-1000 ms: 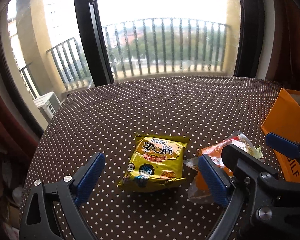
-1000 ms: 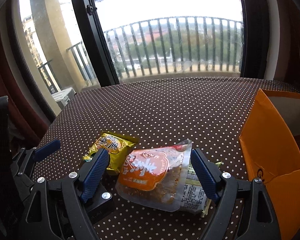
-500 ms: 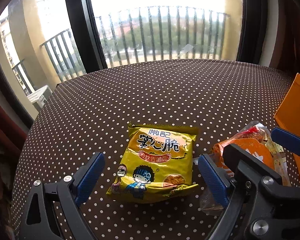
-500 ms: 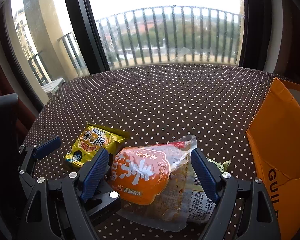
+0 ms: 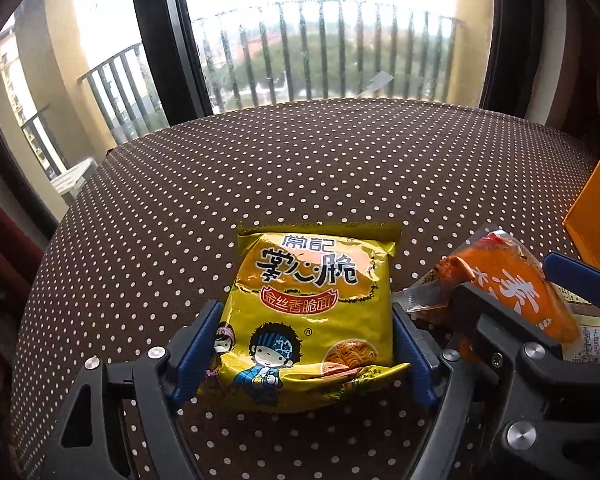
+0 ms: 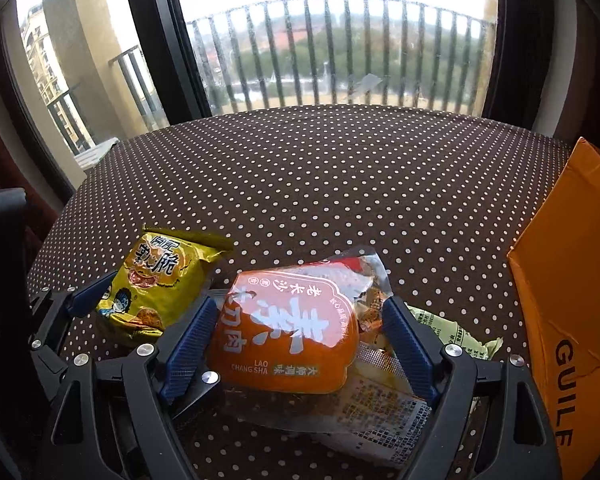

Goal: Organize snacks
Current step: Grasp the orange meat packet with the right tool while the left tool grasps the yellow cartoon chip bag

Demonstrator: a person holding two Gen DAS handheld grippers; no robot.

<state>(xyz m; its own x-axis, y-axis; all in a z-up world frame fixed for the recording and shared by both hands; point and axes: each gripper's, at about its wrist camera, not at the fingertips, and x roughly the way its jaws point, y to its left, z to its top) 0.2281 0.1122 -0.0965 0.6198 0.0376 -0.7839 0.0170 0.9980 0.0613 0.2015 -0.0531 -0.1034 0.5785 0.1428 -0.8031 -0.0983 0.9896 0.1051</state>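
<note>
The yellow noodle-snack packet [image 5: 312, 316] lies between the left gripper's [image 5: 304, 352] jaws, which have just been closing and now touch its sides. The orange snack pouch [image 6: 288, 340] sits between the right gripper's [image 6: 300, 344] wide jaws on the dotted tablecloth [image 6: 340, 184].

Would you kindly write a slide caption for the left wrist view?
Left hand-held gripper closing around yellow noodle packet on the polka-dot tablecloth.

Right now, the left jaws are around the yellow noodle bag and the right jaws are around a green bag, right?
Not quite. The left gripper does have its jaws around the yellow noodle bag, and they have just been closing on it. But the right wrist view shows the right gripper around the orange bag, not a green one.
</note>
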